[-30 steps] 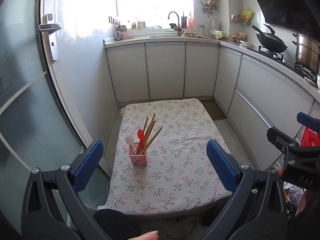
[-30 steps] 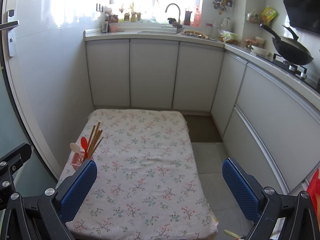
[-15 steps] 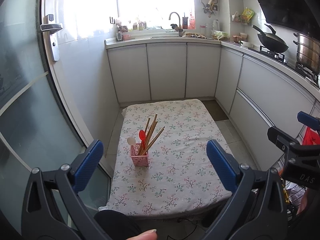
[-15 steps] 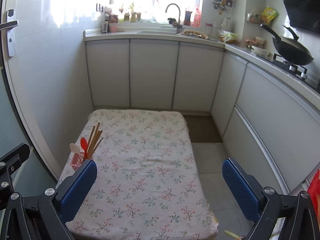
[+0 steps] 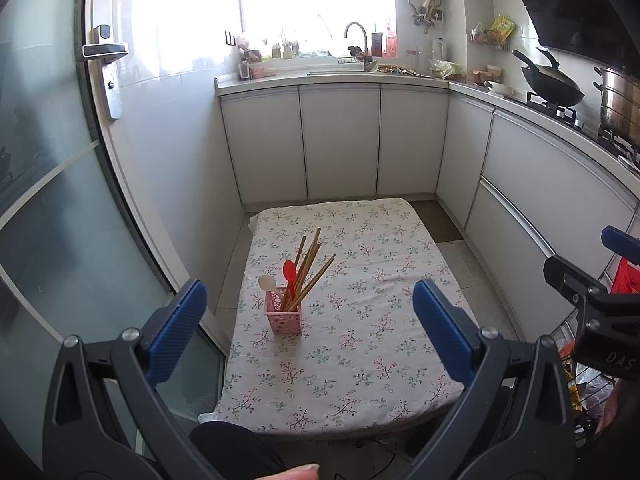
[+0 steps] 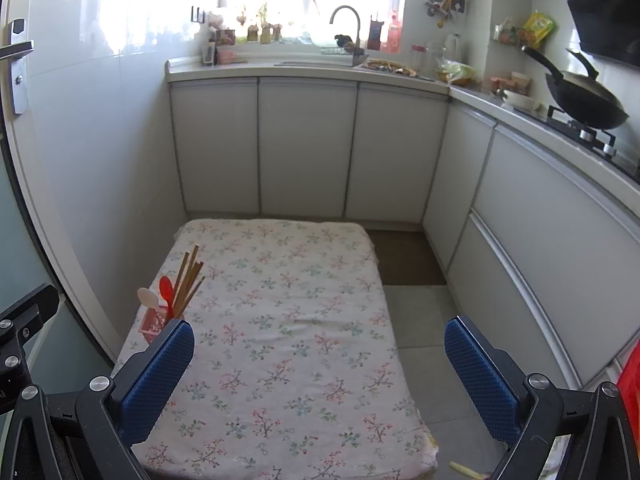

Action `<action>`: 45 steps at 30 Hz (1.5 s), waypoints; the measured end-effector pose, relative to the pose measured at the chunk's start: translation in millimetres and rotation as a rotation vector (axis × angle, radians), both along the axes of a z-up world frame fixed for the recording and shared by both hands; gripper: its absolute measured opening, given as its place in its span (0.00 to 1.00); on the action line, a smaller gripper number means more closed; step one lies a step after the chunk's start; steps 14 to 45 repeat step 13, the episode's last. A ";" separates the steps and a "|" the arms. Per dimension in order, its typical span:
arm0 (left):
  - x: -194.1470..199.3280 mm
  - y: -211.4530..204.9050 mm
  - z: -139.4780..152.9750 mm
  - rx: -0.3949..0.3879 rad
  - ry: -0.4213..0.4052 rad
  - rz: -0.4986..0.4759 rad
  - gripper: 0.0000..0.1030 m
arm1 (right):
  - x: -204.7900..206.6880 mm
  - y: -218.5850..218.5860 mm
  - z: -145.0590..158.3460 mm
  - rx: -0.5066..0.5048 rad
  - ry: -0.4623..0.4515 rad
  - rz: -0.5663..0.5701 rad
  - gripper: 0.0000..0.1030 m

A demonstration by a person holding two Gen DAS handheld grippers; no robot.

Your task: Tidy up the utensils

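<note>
Ahead between the left gripper's (image 5: pixel 310 326) wide-apart, empty jaws stands the pink holder (image 5: pixel 283 311) of chopsticks (image 5: pixel 310 268) and spoons; right gripper (image 6: pixel 318 380) likewise gapes empty over the counter (image 6: pixel 288 320)

A low rectangular desk (image 5: pixel 360 380) draped in a white floral-print cloth (image 5: pixel 380 280) stands on the tiled floor. Near its left edge sits a pink perforated plastic holder (image 5: pixel 284 314).

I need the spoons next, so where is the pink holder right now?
The pink holder stands on the floral tablecloth near its left edge, between the left gripper's fingers in the left wrist view, holding chopsticks.
</note>
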State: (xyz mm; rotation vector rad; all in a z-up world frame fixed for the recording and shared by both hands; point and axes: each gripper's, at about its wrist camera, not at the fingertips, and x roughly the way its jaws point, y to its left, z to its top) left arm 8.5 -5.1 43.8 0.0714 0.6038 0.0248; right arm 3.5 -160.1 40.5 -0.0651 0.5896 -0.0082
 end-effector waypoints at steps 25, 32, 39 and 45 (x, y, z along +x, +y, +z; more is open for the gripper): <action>8.4 0.1 -3.0 -0.014 0.006 -0.006 0.99 | 9.2 -0.2 -4.2 0.000 0.006 0.001 1.00; 8.4 0.1 -3.0 -0.014 0.006 -0.006 0.99 | 9.2 -0.2 -4.2 0.000 0.006 0.001 1.00; 8.4 0.1 -3.0 -0.014 0.006 -0.006 0.99 | 9.2 -0.2 -4.2 0.000 0.006 0.001 1.00; 8.4 0.1 -3.0 -0.014 0.006 -0.006 0.99 | 9.2 -0.2 -4.2 0.000 0.006 0.001 1.00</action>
